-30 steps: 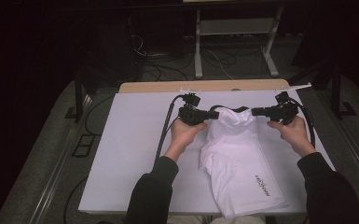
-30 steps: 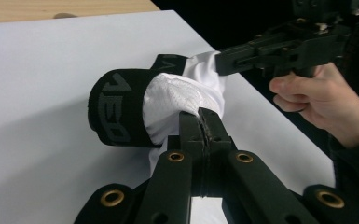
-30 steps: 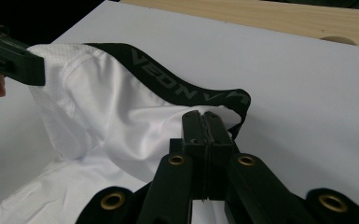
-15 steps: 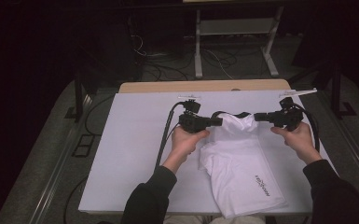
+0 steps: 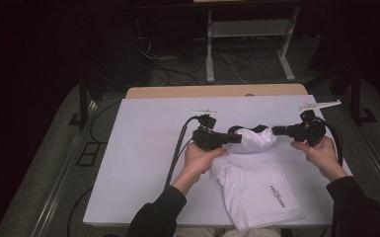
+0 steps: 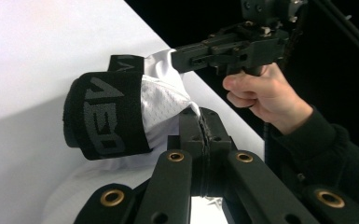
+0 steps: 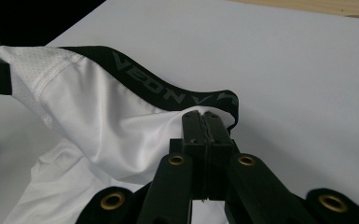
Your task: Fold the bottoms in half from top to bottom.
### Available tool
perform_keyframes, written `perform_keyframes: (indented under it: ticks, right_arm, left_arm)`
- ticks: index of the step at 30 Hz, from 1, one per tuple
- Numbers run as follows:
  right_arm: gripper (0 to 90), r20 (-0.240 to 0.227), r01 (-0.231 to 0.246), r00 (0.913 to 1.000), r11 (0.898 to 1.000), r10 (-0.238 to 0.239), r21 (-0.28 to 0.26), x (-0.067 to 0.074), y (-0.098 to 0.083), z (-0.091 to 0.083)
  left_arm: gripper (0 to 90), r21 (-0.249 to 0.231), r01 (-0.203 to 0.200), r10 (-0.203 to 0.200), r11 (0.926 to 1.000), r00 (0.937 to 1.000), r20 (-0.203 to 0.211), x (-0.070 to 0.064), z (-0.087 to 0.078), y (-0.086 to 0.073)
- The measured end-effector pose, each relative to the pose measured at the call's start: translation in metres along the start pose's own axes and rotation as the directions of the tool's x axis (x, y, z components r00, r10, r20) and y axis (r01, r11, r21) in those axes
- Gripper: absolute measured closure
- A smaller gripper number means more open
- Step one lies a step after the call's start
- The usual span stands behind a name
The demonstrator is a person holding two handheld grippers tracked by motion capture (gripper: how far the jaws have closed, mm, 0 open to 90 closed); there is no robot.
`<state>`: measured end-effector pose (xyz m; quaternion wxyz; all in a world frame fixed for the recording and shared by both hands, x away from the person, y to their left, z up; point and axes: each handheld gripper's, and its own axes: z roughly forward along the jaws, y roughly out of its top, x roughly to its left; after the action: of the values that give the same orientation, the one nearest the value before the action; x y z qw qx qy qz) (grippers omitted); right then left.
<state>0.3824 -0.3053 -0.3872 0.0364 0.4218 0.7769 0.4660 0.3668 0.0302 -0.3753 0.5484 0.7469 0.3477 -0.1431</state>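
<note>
White shorts (image 5: 261, 185) with a black lettered waistband (image 5: 249, 129) lie on the white table cover (image 5: 138, 153), the waist end lifted between both grippers. My left gripper (image 5: 238, 138) is shut on the white mesh fabric just below the waistband (image 6: 105, 116), its jaws (image 6: 200, 115) pressed together. My right gripper (image 5: 275, 131) is shut on the fabric at the waistband's (image 7: 168, 95) lower edge, pinching at its tips (image 7: 204, 114). In the left gripper view the right gripper (image 6: 182, 55) holds the far side. The leg end rests flat near the table's front edge.
The wooden tabletop (image 5: 217, 91) shows past the cover's far edge. Two small white strips (image 5: 203, 111) (image 5: 323, 104) lie on the cover behind the grippers. A black cable (image 5: 176, 150) trails from the left gripper. A metal stand (image 5: 247, 34) is on the dark floor beyond.
Both hands have drawn back toward the table's near edge, carrying the waist end of the shorts with them. Both grips have stayed shut.
</note>
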Motion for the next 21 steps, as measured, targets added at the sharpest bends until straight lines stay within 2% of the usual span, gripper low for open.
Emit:
perform_keyframes:
  ticks: [5, 7, 15, 21]
  right_arm:
    - [88.2, -0.006, -0.009, 0.9999, 1.000, 0.009, -0.001, 0.000, -0.009, -0.003]
    - [88.2, -0.008, -0.012, 0.9999, 1.000, 0.012, 0.004, 0.000, -0.013, -0.005]
    - [88.2, -0.013, -0.006, 0.9999, 1.000, 0.006, 0.017, 0.004, -0.022, -0.011]
    - [88.2, -0.023, -0.005, 0.9997, 0.999, 0.006, 0.045, 0.007, -0.032, -0.011]
  left_arm:
    - [88.7, -0.004, 0.017, -0.016, 0.9999, 0.9968, 0.079, -0.004, 0.003, -0.009]
    - [88.7, 0.003, 0.023, -0.023, 0.9997, 0.9951, 0.096, -0.006, 0.003, -0.012]
    - [88.8, 0.021, 0.018, -0.020, 0.9996, 0.9923, 0.122, -0.013, 0.006, -0.022]
    - [88.7, 0.036, 0.034, -0.040, 0.9988, 0.9851, 0.167, -0.011, 0.009, -0.040]
